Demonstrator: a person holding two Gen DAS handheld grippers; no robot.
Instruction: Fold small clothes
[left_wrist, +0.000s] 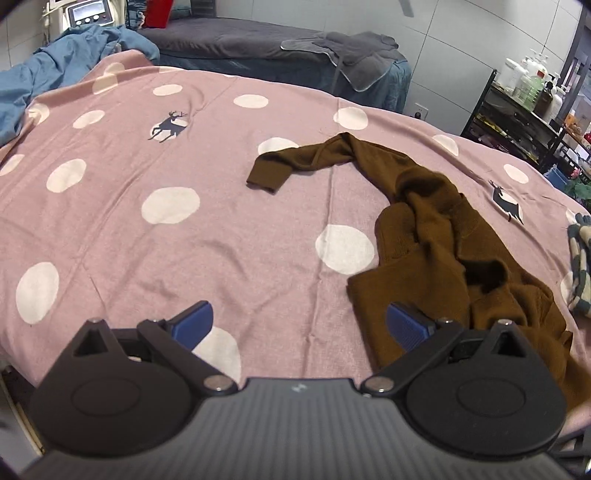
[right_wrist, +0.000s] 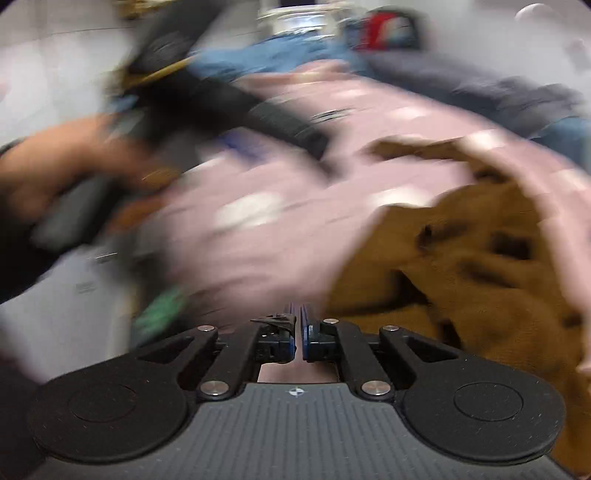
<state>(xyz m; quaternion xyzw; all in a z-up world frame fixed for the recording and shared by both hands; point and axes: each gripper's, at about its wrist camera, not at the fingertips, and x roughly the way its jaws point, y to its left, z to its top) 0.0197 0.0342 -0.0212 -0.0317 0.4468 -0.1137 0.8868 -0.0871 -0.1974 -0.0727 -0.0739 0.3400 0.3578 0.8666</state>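
Pink dotted bedding (left_wrist: 192, 155) fills our view. Lower in frame, our left gripper (left_wrist: 299, 325) stands spread wide and empty; our right gripper (right_wrist: 297, 325) is pressed together on nothing. Right of centre, the brown sweater (left_wrist: 436, 236) lies crumpled, one sleeve stretched up-left.

No word, brand or number can be read in either view. The grey device (left_wrist: 88, 14) at the far left of the left wrist view has a lit screen, but its characters are too small to make out (the right wrist view is smeared by motion blur).
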